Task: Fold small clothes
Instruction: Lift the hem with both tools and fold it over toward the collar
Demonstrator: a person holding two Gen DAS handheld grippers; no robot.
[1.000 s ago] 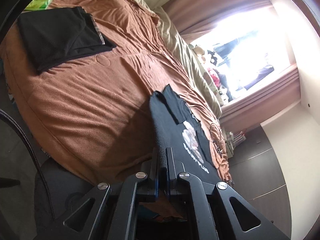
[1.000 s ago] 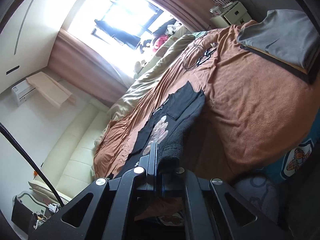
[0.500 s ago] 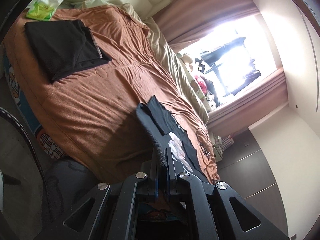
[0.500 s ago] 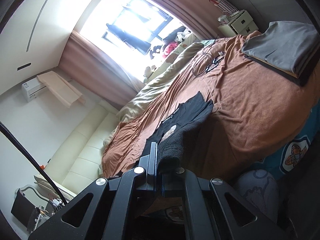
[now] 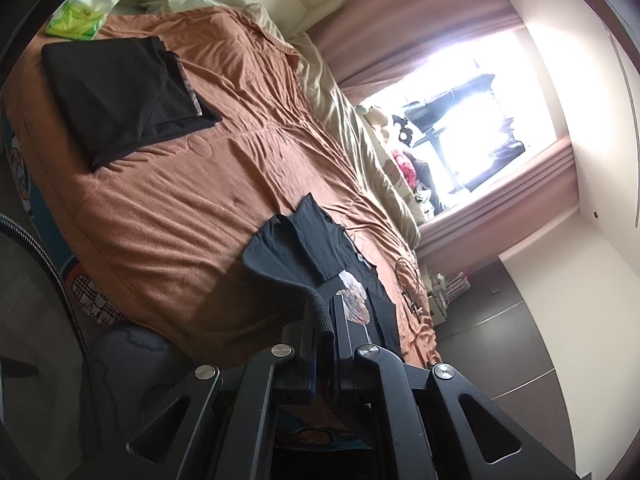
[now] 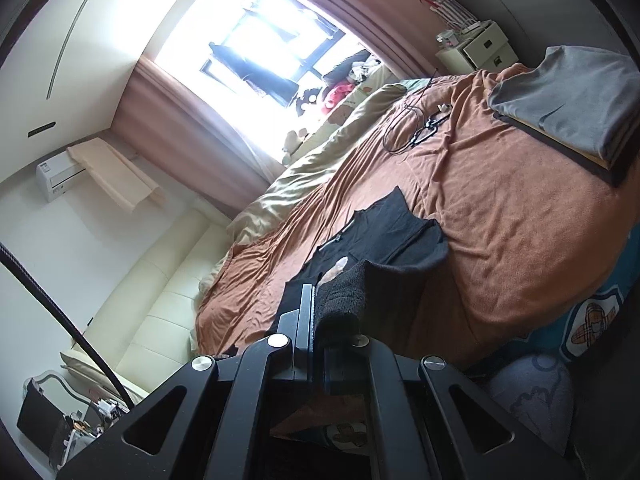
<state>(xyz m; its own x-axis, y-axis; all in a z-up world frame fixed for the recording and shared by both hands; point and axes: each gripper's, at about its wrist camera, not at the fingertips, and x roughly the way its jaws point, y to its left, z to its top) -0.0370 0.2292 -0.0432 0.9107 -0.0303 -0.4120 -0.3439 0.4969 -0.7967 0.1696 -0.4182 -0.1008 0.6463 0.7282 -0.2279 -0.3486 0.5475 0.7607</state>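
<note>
Left wrist view. Left gripper (image 5: 325, 320): jaws drawn almost together, pinching a ribbed hem edge of the black T-shirt (image 5: 308, 240). From the grip the fabric runs up and away to the shirt, which lies part-folded on the brown bedspread (image 5: 180, 208) near the bed's near edge, a pale print (image 5: 354, 300) showing just beyond the fingers. Folded black garment (image 5: 120, 92): flat on the far left of the bed, well apart from the shirt. Green packet (image 5: 76, 20): beyond that garment, at the headboard end. Cream duvet (image 5: 344, 120): bunched along the far side of the bed, beneath the bright window (image 5: 472, 112) and pink curtains (image 5: 420, 20). Black cable (image 5: 408, 276): on the bedspread to the right of the shirt.

Right wrist view. Right gripper (image 6: 320, 320): jaws fully closed, clamping a thick bunch of the same black T-shirt (image 6: 384, 232); the cloth rises out of the fingers and leads to the shirt spread on the brown bedspread (image 6: 500, 240), mid-bed and just ahead. Stack of folded clothes (image 6: 576, 100), grey on top: far right of the bed, well apart from the shirt. Black cable (image 6: 416, 128): coiled on the bedspread beyond the shirt. White nightstand (image 6: 480, 46): behind the bed's far right corner. Cream sofa (image 6: 152, 300): at left. Air conditioner (image 6: 56, 176): on the left wall.
</note>
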